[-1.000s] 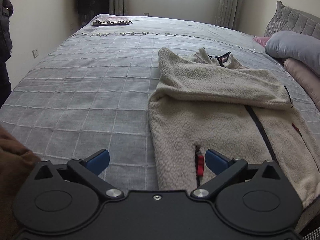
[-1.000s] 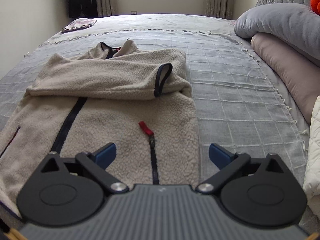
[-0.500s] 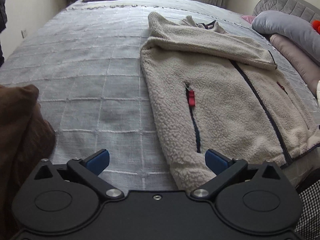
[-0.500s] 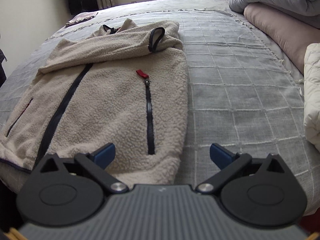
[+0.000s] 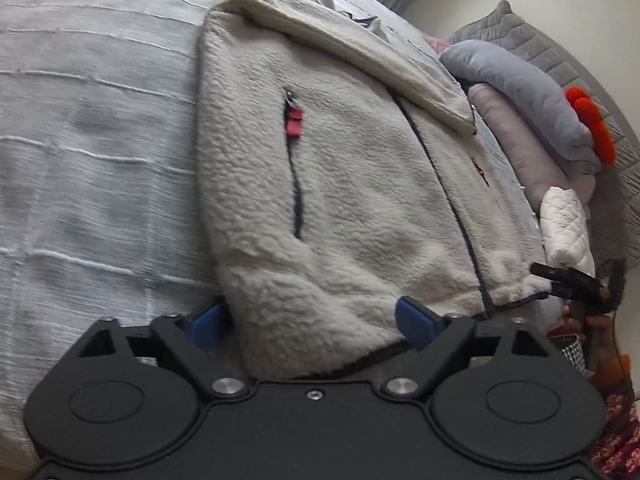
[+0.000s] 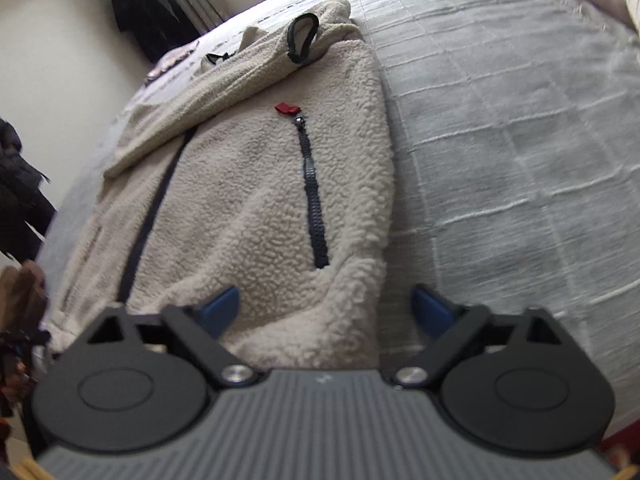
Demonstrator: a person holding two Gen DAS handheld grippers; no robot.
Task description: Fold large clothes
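A grey checked bedspread (image 5: 92,152) fills the left of the left wrist view, and the cream fleece jacket (image 5: 352,184) lies flat on it through the middle of the frame, one sleeve folded across its upper part. Its pocket zip with a red pull tab (image 5: 294,122) sits just left of centre. At the bottom centre the left gripper (image 5: 314,320) has the jacket's near hem corner between its blue pads (image 5: 206,320); the jaws are closing, still apart, and the left pad seems to sit right at the fleece edge (I cannot tell whether it presses). At the right edge lie a grey pillow (image 5: 516,88), a pink one under it and a white quilted piece (image 5: 566,224), with something orange-red beside them.

In the right wrist view dark clothes (image 6: 152,8) hang at the upper left. The jacket (image 6: 248,200) spreads through the centre-left, its dark cuff loop (image 6: 302,38) at the top. At the bottom centre the right gripper (image 6: 326,310) straddles the other hem corner, jaws closing but still apart, fleece between them. The bedspread (image 6: 520,140) takes the right.
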